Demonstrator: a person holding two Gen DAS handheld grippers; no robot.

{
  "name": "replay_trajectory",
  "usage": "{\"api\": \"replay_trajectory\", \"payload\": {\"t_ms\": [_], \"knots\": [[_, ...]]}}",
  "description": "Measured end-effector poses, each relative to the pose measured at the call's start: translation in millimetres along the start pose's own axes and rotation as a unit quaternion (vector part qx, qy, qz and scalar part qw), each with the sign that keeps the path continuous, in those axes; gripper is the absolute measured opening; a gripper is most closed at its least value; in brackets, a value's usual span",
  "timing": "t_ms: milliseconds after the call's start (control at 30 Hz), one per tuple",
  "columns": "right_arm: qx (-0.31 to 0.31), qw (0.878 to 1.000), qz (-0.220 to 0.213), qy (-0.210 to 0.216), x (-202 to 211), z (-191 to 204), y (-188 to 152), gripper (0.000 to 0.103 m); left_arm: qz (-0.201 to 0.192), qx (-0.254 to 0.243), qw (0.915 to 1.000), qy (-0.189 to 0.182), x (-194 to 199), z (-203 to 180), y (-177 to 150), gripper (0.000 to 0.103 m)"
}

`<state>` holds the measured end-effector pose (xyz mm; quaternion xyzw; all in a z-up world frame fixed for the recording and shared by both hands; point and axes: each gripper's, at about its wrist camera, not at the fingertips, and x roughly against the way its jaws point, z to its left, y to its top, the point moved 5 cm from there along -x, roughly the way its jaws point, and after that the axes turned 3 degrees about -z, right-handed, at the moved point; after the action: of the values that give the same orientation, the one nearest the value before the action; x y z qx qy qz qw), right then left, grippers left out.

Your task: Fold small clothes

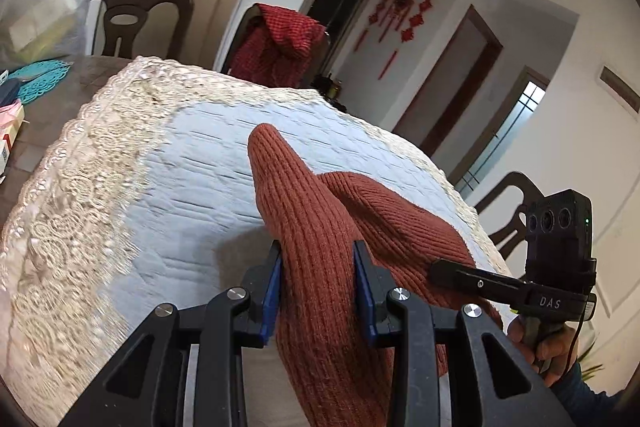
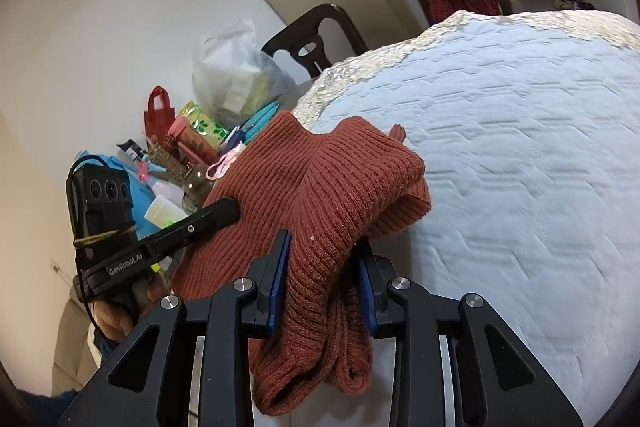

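Note:
A rust-red ribbed knit garment (image 1: 320, 227) is held up over a light blue quilted cloth (image 1: 200, 163) on the table. My left gripper (image 1: 318, 259) is shut on a thick fold of the knit; the fabric fills the gap between its blue pads (image 1: 274, 279). My right gripper (image 2: 324, 251) is shut on another bunched part of the same garment (image 2: 320, 179), which drapes over and hangs down between its fingers. Each gripper shows in the other's view: the right one at the right (image 1: 440, 269), the left one at the left (image 2: 228, 209), both against the knit.
The blue cloth has a wide cream lace border (image 1: 80, 187). Dark chairs (image 1: 136, 19) stand around the table, one draped with a red checked garment (image 1: 280, 43). Clutter of bags, bottles and boxes (image 2: 192, 147) fills the table's left end, with a white plastic bag (image 2: 232, 71).

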<state>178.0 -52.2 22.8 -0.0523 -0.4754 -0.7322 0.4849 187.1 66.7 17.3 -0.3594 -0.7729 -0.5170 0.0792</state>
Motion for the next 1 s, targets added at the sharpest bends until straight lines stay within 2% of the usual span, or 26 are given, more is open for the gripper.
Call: {"api": "replay_trajectory", "payload": {"t_ms": [133, 233, 400, 533, 667, 767, 867, 933, 1000], "knots": [[0.001, 1.000, 0.014, -0.002, -25, -3, 3, 0.031, 0.009, 0.011, 0.9999, 0.009, -14, 23, 0, 0.035], [-0.011, 0.999, 0.031, -0.010, -40, -15, -2, 0.031, 0.030, 0.031, 0.9988, 0.025, -25, 44, -12, 0.036], [-0.031, 0.998, 0.053, -0.016, -43, -31, -13, 0.037, 0.032, 0.050, 0.9978, 0.031, -16, 58, -26, 0.041], [-0.012, 0.999, 0.039, -0.030, -26, -26, -11, 0.038, 0.002, 0.017, 0.9974, 0.069, 7, 48, -20, 0.039], [0.035, 0.997, -0.005, -0.065, -11, -12, 6, 0.038, -0.012, -0.015, 0.9977, 0.066, 15, 27, -14, 0.039], [0.056, 0.994, 0.007, -0.092, -25, -11, 12, 0.032, 0.006, -0.039, 0.9966, 0.072, 1, 19, -20, 0.039], [0.066, 0.988, 0.045, -0.130, -47, -30, 6, 0.032, 0.018, -0.035, 0.9951, 0.091, -9, 26, -28, 0.039], [0.050, 0.991, 0.038, -0.119, -38, -32, 5, 0.032, 0.012, -0.035, 0.9945, 0.098, 2, 22, -29, 0.039], [0.078, 0.988, 0.024, -0.130, -22, -20, 1, 0.032, 0.003, -0.043, 0.9937, 0.104, 14, 15, -32, 0.039]]}}
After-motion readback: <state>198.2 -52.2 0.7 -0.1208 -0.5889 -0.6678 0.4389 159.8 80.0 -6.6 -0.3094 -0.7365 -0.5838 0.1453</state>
